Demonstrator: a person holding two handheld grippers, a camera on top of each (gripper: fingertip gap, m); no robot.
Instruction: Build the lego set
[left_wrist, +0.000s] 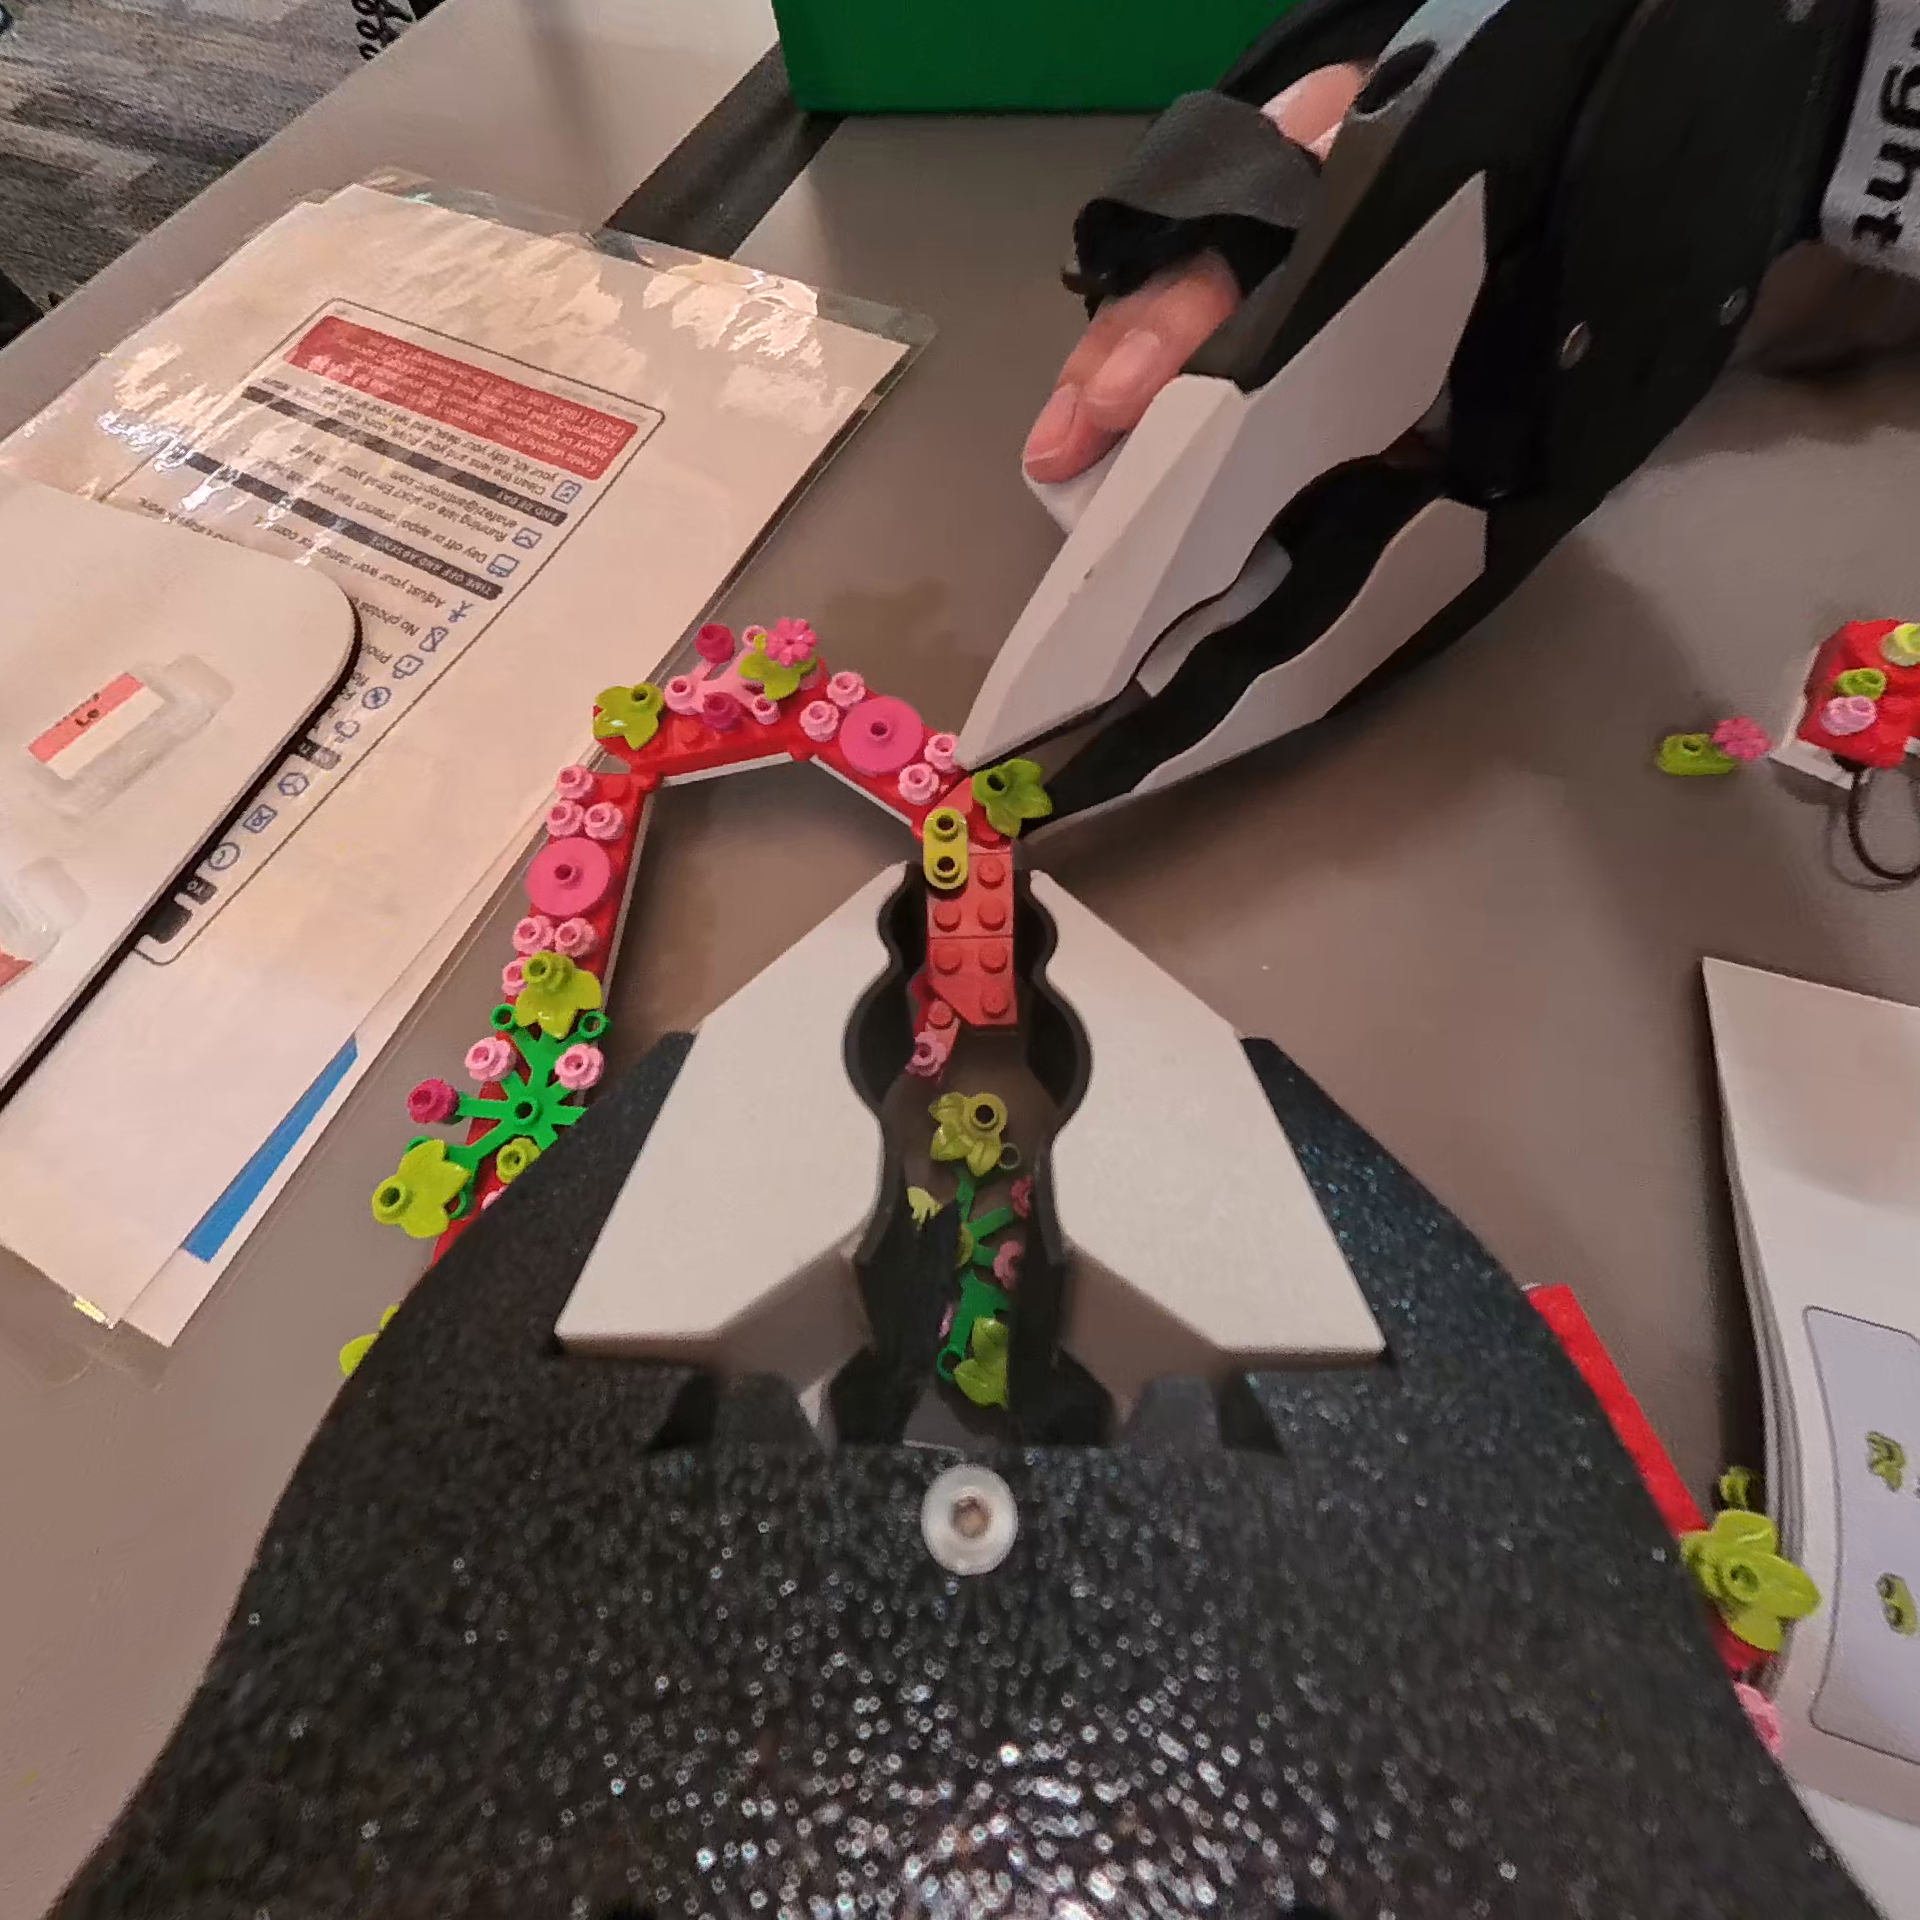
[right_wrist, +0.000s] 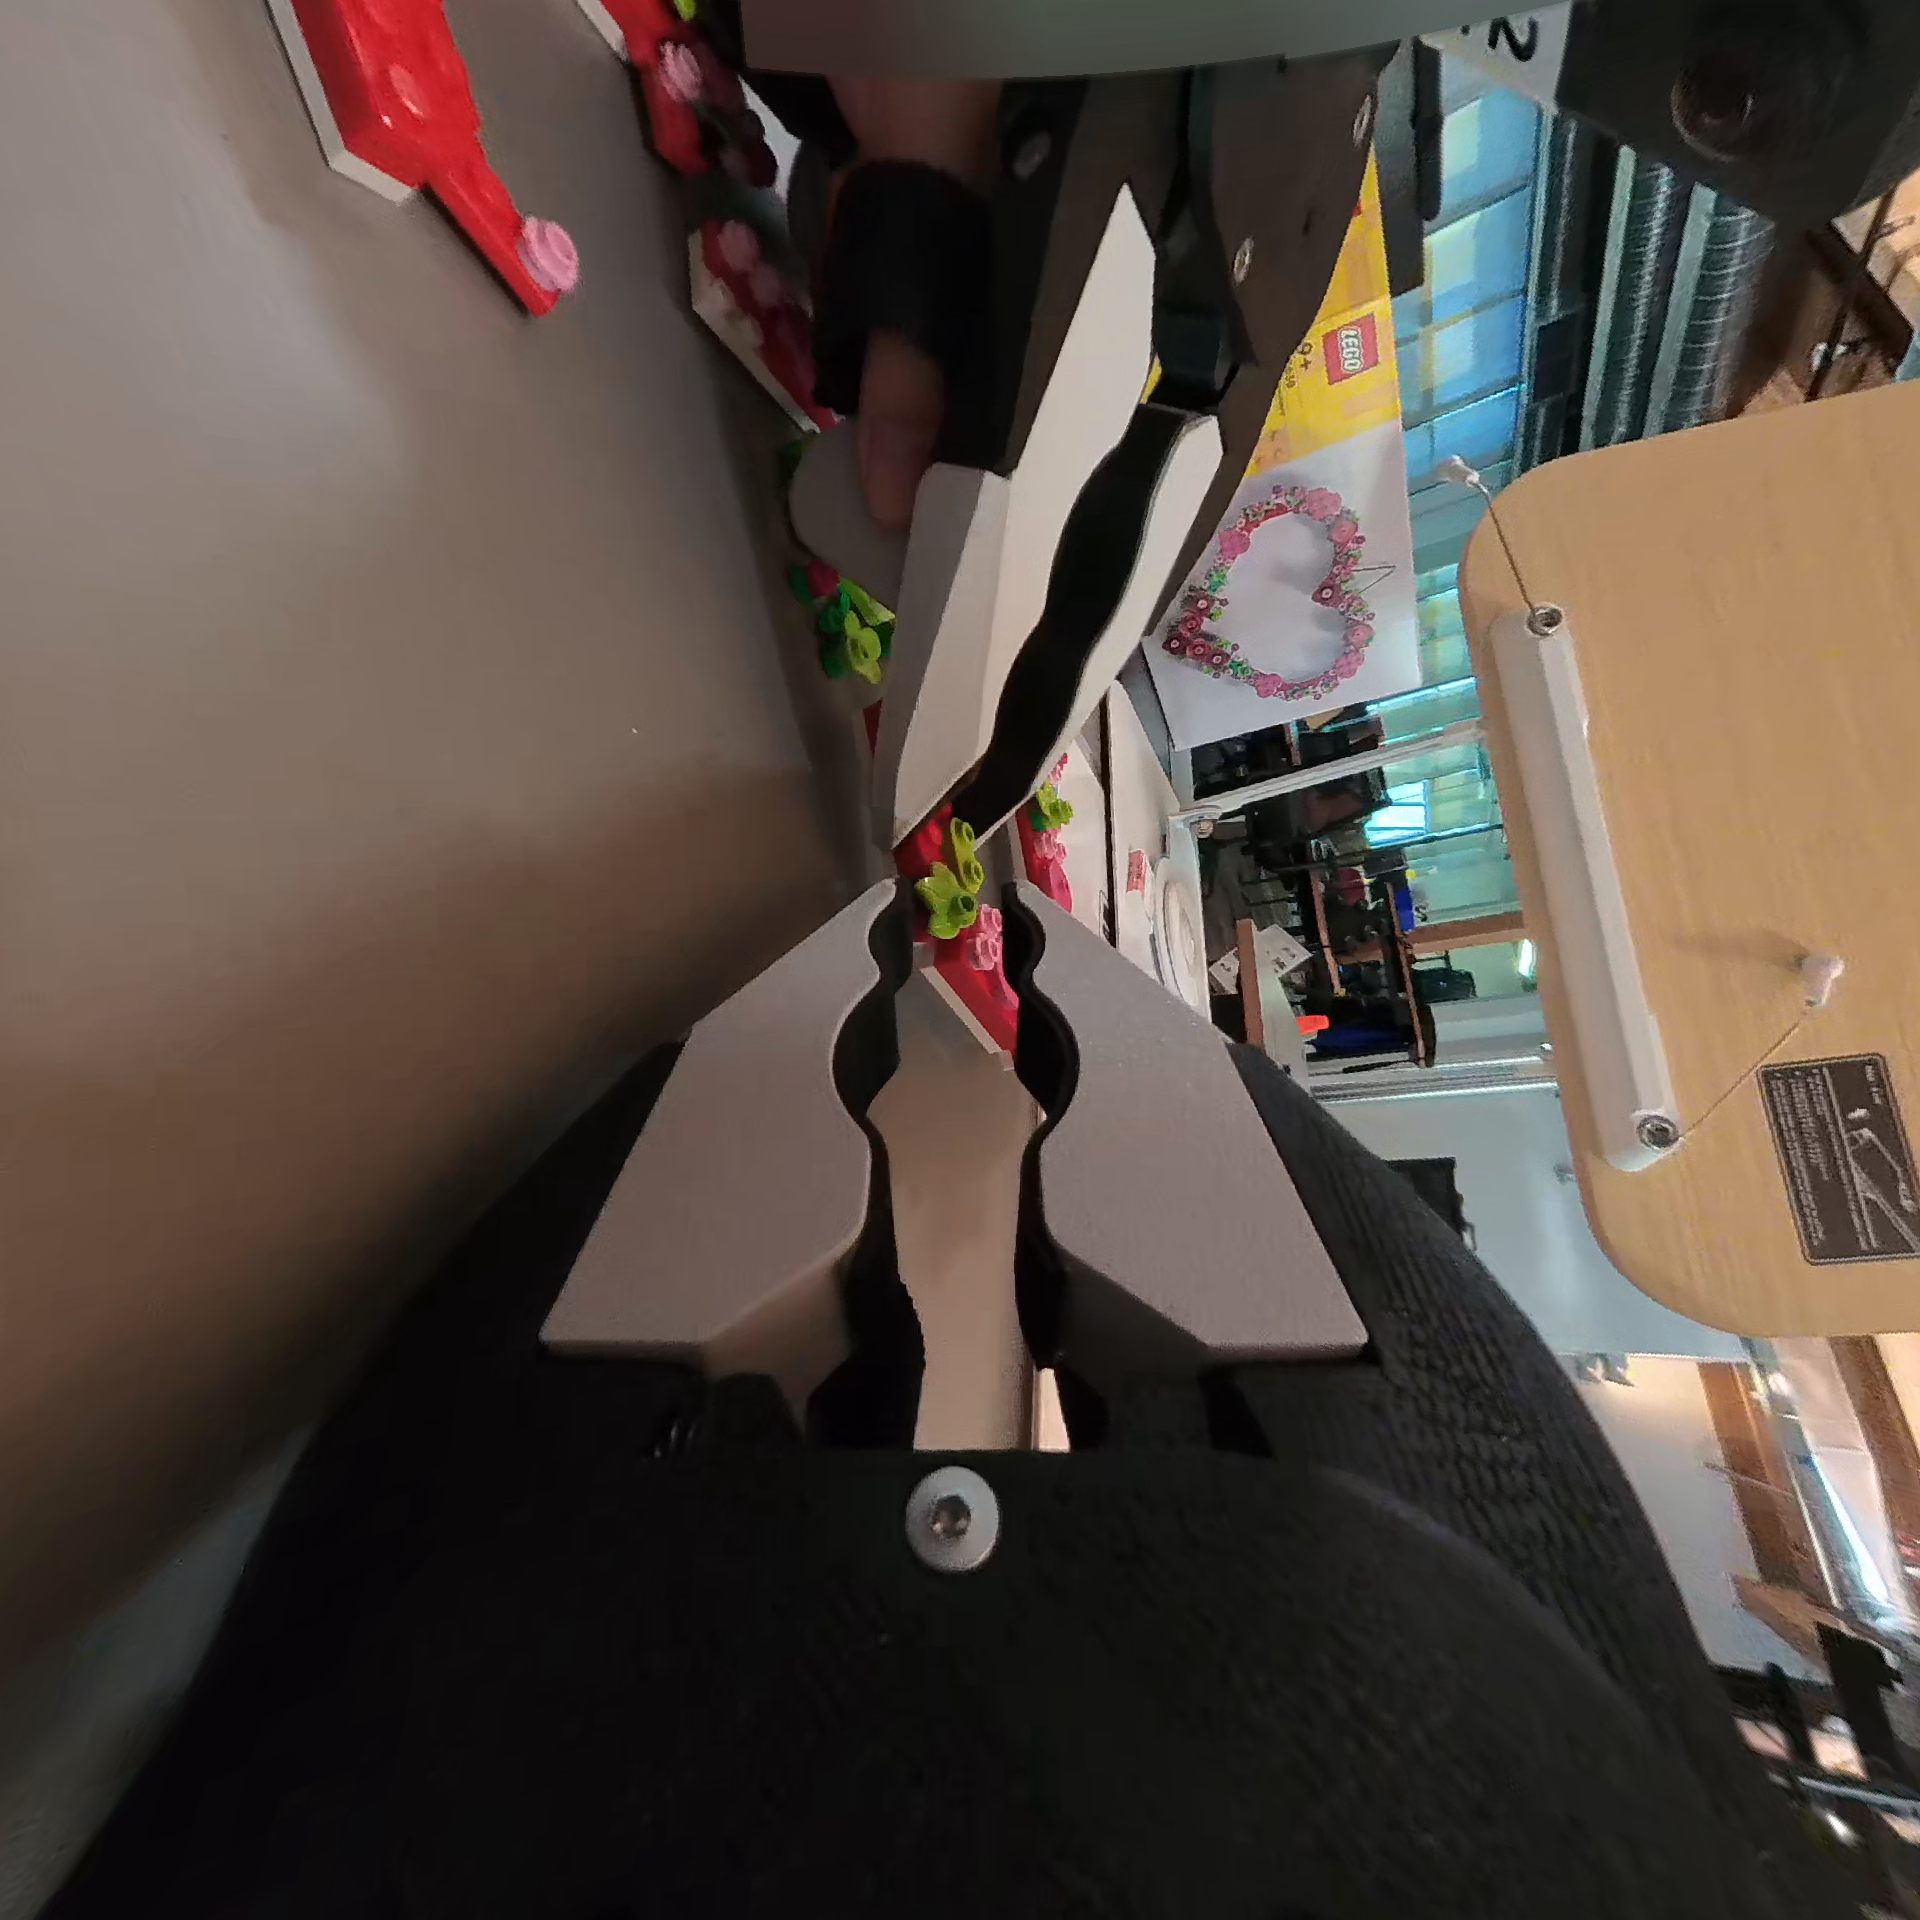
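Observation:
A red heart-shaped lego frame (left_wrist: 727, 753), set with pink flowers and lime and green leaves, lies on the grey table (left_wrist: 1299, 987). My left gripper (left_wrist: 971, 878) is shut on the frame's bare red strip (left_wrist: 971, 935). My right gripper (left_wrist: 1006, 790) comes in from the upper right, and its jaws close on a lime leaf (left_wrist: 1010, 795) at the frame's corner. In the right wrist view my right gripper (right_wrist: 951, 894) is rolled on its side and has the lime leaf (right_wrist: 945, 899) and red plate (right_wrist: 971, 987) between its fingers. The left gripper (right_wrist: 935, 826) meets it from above.
Papers in a plastic sleeve (left_wrist: 416, 499) lie left. A green box (left_wrist: 1039, 52) stands behind. At right are a booklet (left_wrist: 1829, 1247), a small red sub-assembly (left_wrist: 1860, 696) and loose leaves (left_wrist: 1699, 750). More red parts (right_wrist: 436, 135) and the set's box (right_wrist: 1299, 582) show in the right wrist view. Both grippers' tips are close together, under 4 cm apart. The small red sub-assembly (left_wrist: 1860, 696) is about equally far from each gripper, around 15 cm.

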